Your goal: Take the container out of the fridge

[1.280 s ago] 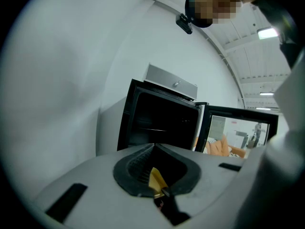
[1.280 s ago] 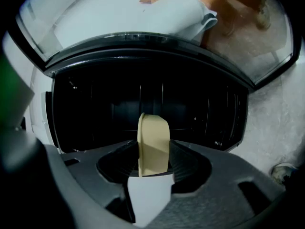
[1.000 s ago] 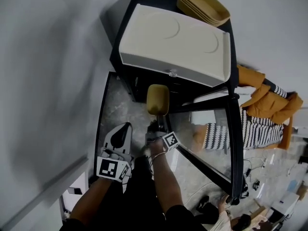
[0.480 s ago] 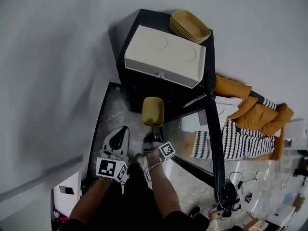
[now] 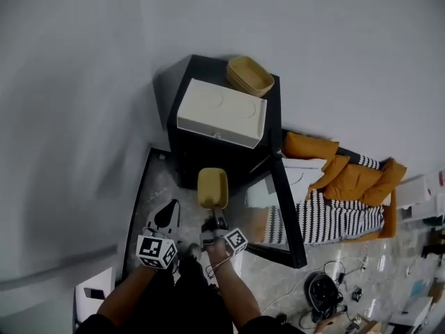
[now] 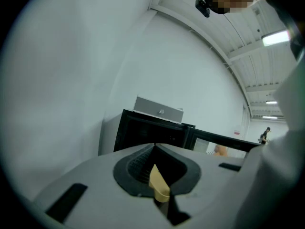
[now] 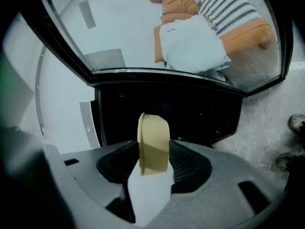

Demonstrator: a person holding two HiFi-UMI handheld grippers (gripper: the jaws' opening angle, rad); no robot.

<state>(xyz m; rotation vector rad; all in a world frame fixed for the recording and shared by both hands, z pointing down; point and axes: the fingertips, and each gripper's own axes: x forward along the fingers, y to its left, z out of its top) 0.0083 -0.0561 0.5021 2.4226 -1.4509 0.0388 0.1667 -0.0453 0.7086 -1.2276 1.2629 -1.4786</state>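
My right gripper [image 5: 214,213] is shut on a tan oblong container [image 5: 213,187], held out in front of the black fridge [image 5: 208,155]. In the right gripper view the container [image 7: 153,144] stands on edge between the pads [image 7: 187,162], with the dark fridge interior [image 7: 190,116] behind it. The fridge's glass door [image 5: 281,207] stands open to the right. My left gripper [image 5: 174,207] hangs beside the right one, to its left, with its tips together and nothing held. In its own view the left gripper [image 6: 153,146] points toward the fridge [image 6: 147,132].
A white box [image 5: 221,113] and a stack of tan containers [image 5: 249,75] sit on top of the fridge. An orange sofa with a striped blanket [image 5: 334,200] lies beyond the door. Cables and small gear [image 5: 327,291] litter the floor at lower right. A grey wall runs along the left.
The fridge has shrunk in the head view as I backed away from it. The container stays in my right gripper and is now farther from the fridge opening.
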